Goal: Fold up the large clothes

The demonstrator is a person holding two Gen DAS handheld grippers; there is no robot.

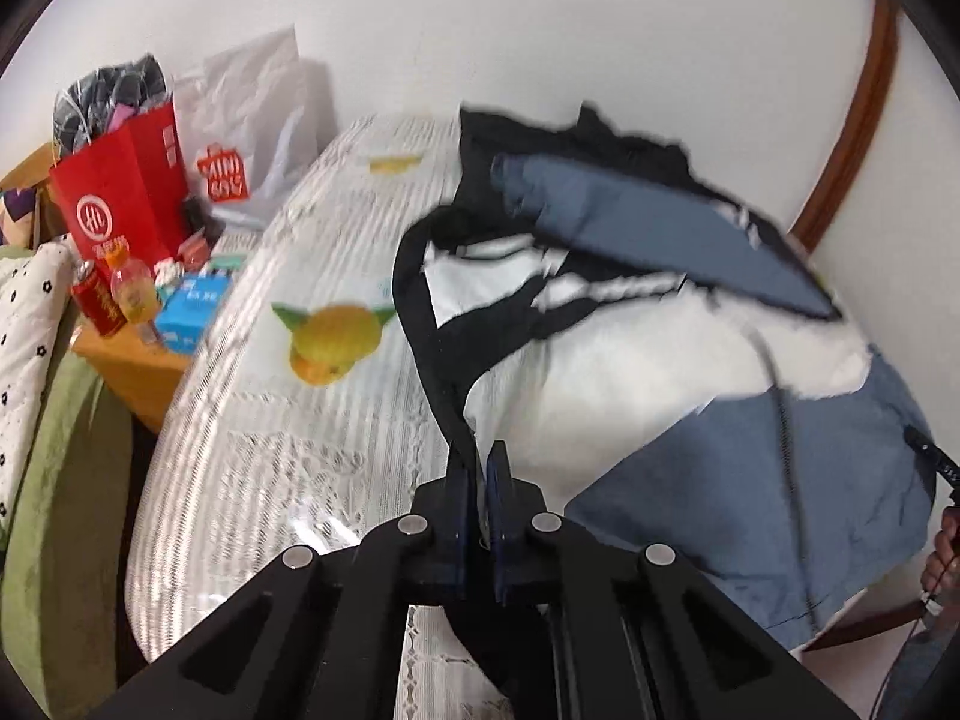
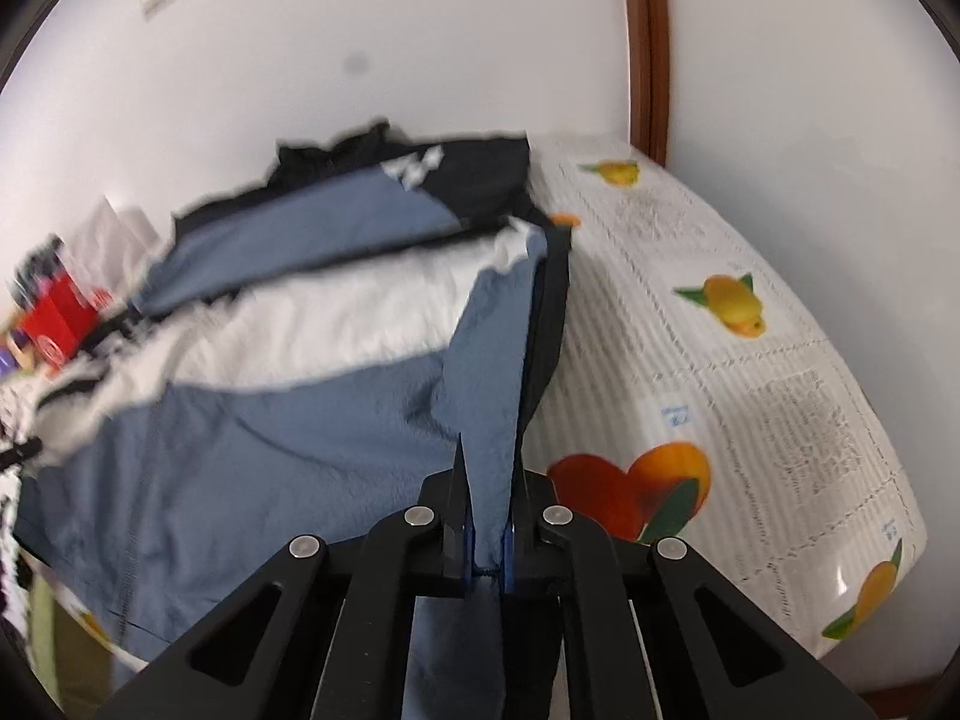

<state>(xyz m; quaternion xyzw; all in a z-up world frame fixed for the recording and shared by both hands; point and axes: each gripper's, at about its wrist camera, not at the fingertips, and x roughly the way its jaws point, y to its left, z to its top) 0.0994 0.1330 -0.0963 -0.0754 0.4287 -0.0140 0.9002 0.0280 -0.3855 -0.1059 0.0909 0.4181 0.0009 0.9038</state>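
Observation:
A large blue, white and black jacket (image 1: 690,360) is lifted and spread over the bed (image 1: 270,420), blurred by motion. My left gripper (image 1: 480,468) is shut on a black edge strip of the jacket. In the right wrist view the jacket (image 2: 288,396) covers the left half of the bed (image 2: 750,408). My right gripper (image 2: 489,480) is shut on a blue fold of the jacket, which runs up between the fingers. A black drawstring (image 1: 786,420) hangs across the blue panel.
The bedspread is white with fruit prints (image 1: 336,342). A wooden bedside table (image 1: 132,360) on the left holds a red paper bag (image 1: 120,204), bottles and boxes. A white plastic bag (image 1: 252,120) leans on the wall. A green quilt (image 1: 54,480) lies at the left. A brown door frame (image 2: 648,48) stands behind.

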